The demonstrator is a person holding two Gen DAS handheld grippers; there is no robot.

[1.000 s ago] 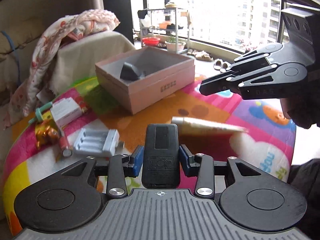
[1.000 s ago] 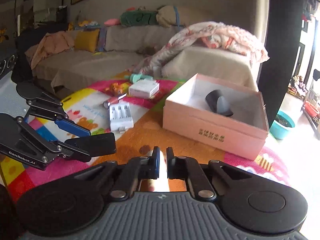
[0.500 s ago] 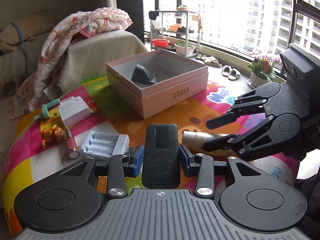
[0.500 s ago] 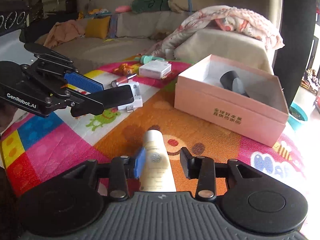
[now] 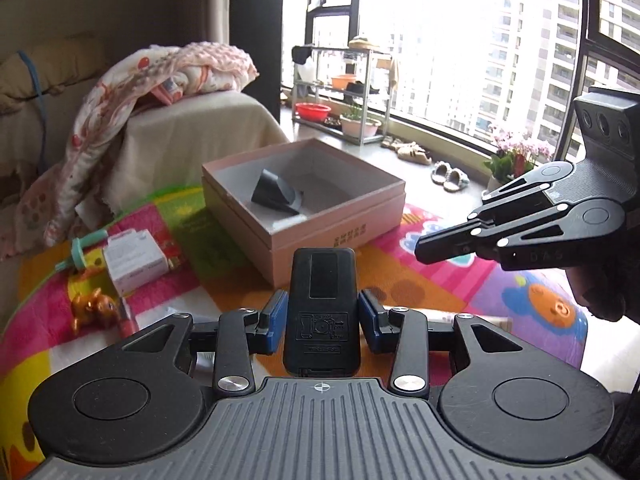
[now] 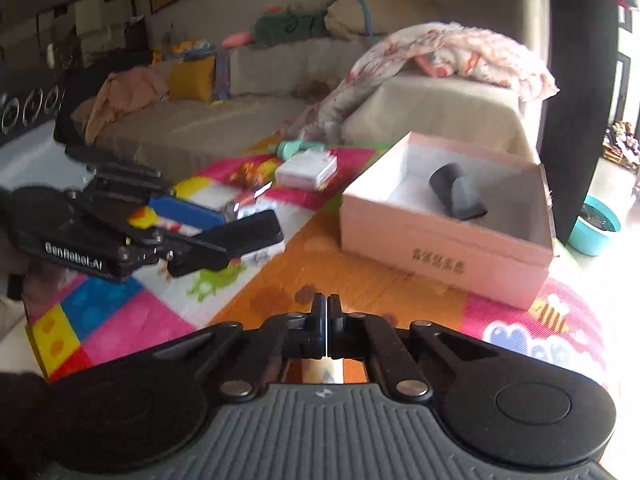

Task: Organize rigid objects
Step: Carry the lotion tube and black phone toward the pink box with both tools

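Black remote is clamped in my left gripper, hovering just short of the pink box's near edge. Right gripper clenched empty over bare orange mat, clear of everything.

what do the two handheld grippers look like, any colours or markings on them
Both are matte black plastic with ribbed grey-black top decks, round side housings and silver pivot rivets on scissor-style linkages. The left gripper has blue pads inside its fingers, and white lettering reading GenRobot.AI on its side in the right wrist view. The right gripper has faint embossed letters on its side and a block with three round holes above it.
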